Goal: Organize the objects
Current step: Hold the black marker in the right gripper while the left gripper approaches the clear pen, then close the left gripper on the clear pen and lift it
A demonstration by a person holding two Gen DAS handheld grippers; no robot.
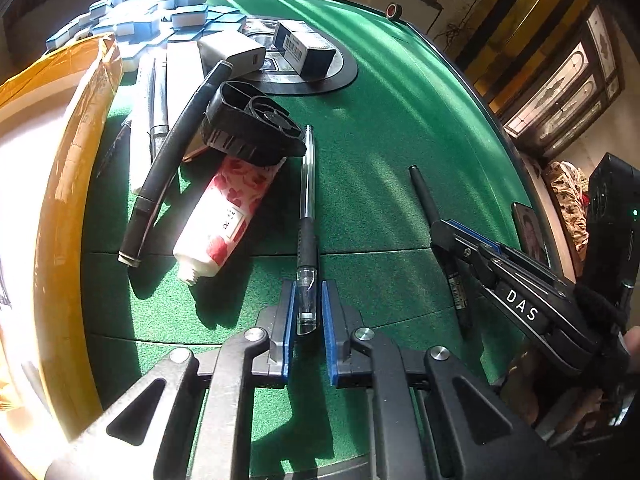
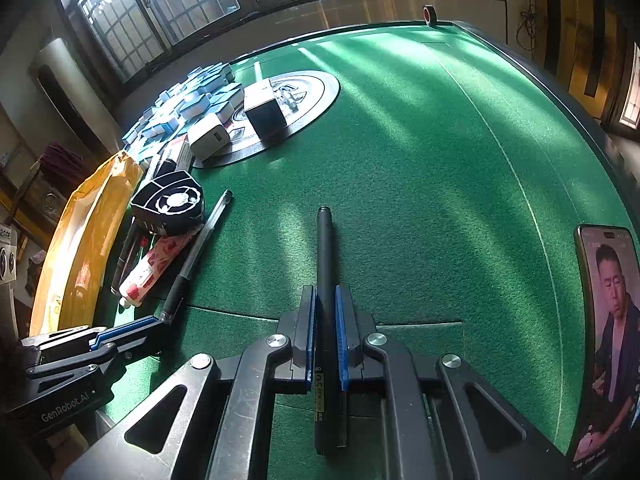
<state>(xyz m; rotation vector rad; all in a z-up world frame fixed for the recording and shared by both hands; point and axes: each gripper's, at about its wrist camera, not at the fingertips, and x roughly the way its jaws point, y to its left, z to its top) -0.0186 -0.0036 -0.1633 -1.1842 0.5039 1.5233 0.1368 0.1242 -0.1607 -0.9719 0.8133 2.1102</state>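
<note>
On the green felt table (image 1: 400, 128) lies a clear-barrelled pen (image 1: 307, 184) with a black grip, pointing away from me. My left gripper (image 1: 308, 292) is shut on its clear cap end, the blue pads on either side of it. In the right wrist view the same pen (image 2: 200, 240) runs into the left gripper (image 2: 160, 318) at the lower left. My right gripper (image 2: 326, 292) is shut on a slim black pen (image 2: 325, 240), which sticks out forward over the felt. In the left wrist view the right gripper (image 1: 444, 228) and its black pen (image 1: 424, 196) are on the right.
A pile sits left of the clear pen: a rose-print tube (image 1: 228, 208), a black fan unit (image 1: 248, 124), a long black marker (image 1: 168, 160), a white charger (image 1: 236, 54), a black box (image 1: 308, 46), blue-and-white tiles (image 1: 160, 12). A yellow envelope (image 1: 68, 160) lies far left, a phone (image 2: 608, 320) right.
</note>
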